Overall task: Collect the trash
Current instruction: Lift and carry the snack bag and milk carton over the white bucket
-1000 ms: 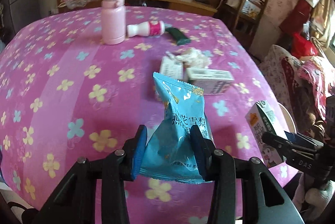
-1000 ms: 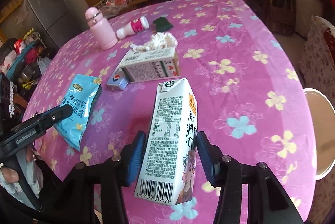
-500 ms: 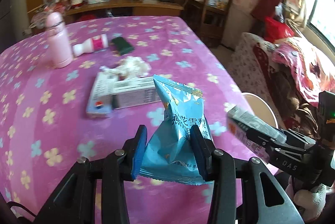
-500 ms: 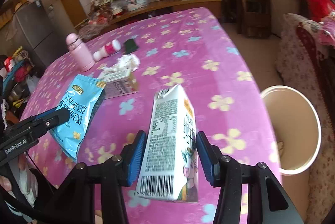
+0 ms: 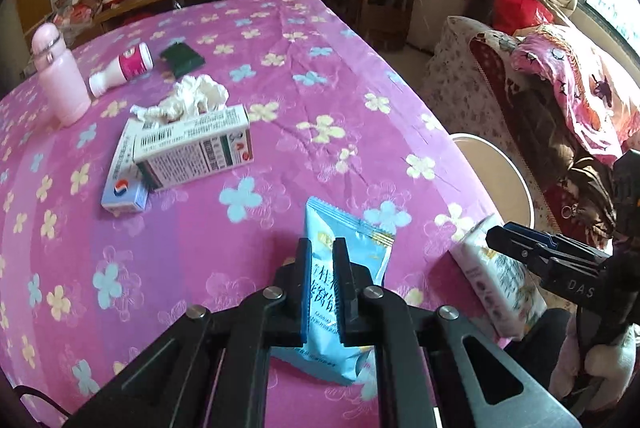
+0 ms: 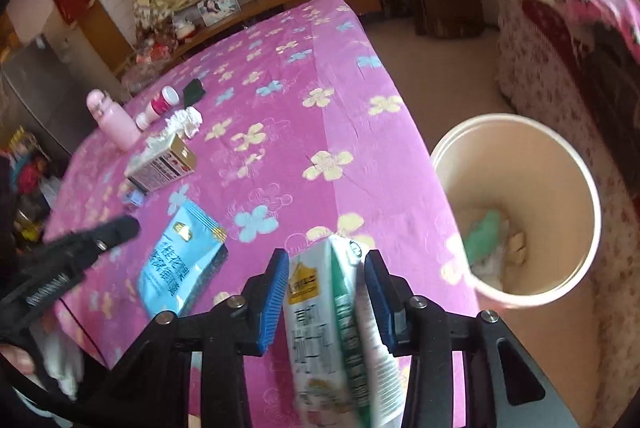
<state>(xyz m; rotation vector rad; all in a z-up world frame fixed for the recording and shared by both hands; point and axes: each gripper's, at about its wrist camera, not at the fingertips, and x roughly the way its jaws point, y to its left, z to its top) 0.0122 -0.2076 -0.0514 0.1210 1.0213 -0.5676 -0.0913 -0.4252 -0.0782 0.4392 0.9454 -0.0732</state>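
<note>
My left gripper [image 5: 322, 268] is shut on a light blue snack packet [image 5: 352, 244], held above the pink flowered tablecloth [image 5: 280, 75] near its right edge. The packet also shows in the right wrist view [image 6: 182, 260]. My right gripper [image 6: 326, 280] is shut on a white and green milk carton [image 6: 340, 328], tilted, just left of the cream waste bin [image 6: 576, 167] on the floor. The bin holds some green and pale scraps. The carton also shows in the left wrist view [image 5: 500, 288].
On the table lie a white medicine box [image 5: 192, 147], a small blue and white box [image 5: 122, 187], crumpled tissue [image 5: 192, 97], a dark green wrapper [image 5: 182, 57], a pink and white bottle [image 5: 124, 69] and an upright pink flask [image 5: 60, 75]. A covered sofa [image 5: 540, 87] stands right.
Both grippers swung right toward the table's edge and the bin. The left gripper's fingers closed tighter on the packet. The carton has tilted and now sits beside the bin's rim.
</note>
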